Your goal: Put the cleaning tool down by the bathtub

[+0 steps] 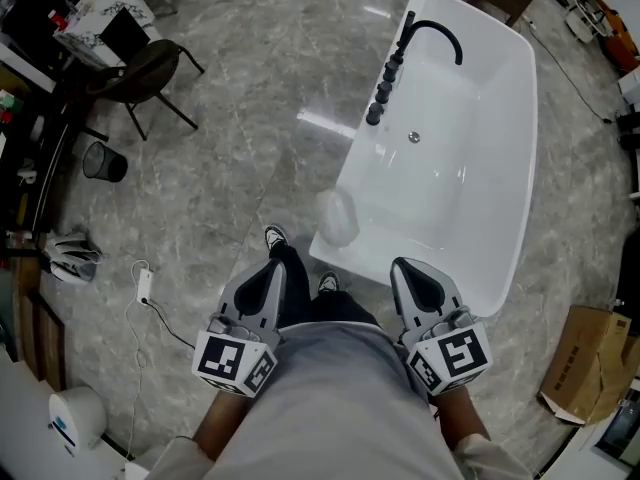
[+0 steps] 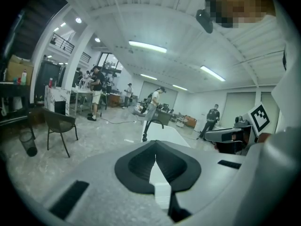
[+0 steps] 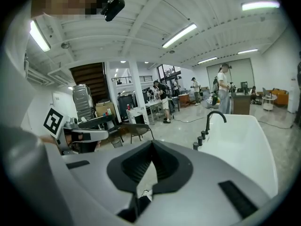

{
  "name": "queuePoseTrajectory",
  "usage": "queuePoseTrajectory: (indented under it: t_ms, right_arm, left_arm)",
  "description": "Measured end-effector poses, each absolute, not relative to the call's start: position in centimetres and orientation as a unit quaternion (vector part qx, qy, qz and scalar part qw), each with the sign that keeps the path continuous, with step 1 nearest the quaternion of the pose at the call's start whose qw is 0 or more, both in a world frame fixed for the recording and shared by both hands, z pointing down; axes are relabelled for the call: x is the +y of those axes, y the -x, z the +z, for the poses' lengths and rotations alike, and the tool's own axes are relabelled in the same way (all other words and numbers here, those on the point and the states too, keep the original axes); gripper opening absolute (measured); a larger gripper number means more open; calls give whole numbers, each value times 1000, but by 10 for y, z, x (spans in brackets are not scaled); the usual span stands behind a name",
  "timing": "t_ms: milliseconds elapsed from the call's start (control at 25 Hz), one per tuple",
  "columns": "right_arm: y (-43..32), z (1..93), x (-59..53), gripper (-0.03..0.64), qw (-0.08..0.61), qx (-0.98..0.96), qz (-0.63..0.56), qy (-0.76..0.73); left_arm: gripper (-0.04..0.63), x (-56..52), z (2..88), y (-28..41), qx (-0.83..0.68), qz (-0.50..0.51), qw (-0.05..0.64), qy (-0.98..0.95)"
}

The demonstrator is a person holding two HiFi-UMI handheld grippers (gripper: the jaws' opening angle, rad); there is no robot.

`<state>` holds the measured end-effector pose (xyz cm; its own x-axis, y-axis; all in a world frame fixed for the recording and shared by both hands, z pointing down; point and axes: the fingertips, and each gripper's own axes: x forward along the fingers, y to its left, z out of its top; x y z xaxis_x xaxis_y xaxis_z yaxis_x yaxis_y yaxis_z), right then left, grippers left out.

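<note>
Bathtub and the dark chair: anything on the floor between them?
No. The head view shows only bare grey floor, with a light glare, between bathtub and chair.

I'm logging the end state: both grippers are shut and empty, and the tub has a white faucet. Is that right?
Not quite. The faucet on the tub is black, not white, as the head view shows. The rest holds: the left gripper and the right gripper are both shut and empty.
</note>
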<state>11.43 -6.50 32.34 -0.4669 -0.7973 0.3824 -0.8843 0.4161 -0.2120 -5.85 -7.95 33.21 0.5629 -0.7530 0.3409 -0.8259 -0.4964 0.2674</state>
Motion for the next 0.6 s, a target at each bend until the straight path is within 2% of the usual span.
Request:
queuePoseTrajectory:
  t_ms: [600]
  right_arm:
    - [-127,307,-66,11,100,-801,226,-545]
  left_arm:
    - [6,-79,307,57,-431,61,203,-877]
